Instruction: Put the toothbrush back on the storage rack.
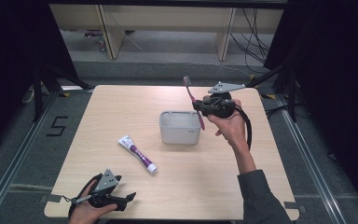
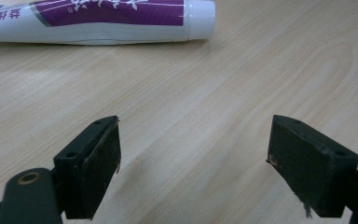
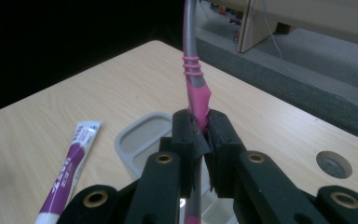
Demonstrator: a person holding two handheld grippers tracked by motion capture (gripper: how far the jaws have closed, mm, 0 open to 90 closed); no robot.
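My right gripper (image 1: 200, 108) is shut on a pink and grey toothbrush (image 1: 193, 100), held upright with its bristle head up, right beside the grey tub (image 1: 179, 127) at the table's middle. In the right gripper view the toothbrush (image 3: 195, 88) rises from between the closed pads, and the tub (image 3: 142, 135) sits just beyond and below. A white and purple toothpaste tube (image 1: 137, 154) lies flat left of the tub. My left gripper (image 1: 126, 199) rests open at the table's front left edge. Its own view shows empty jaws and the tube (image 2: 98, 18) ahead.
The light wooden table (image 1: 121, 107) has a round cable hole (image 3: 333, 164) near the right gripper. Beyond the far edge are grey floor, wooden furniture legs (image 1: 108, 32) and cables (image 1: 254, 37). Dark curtains stand at both sides.
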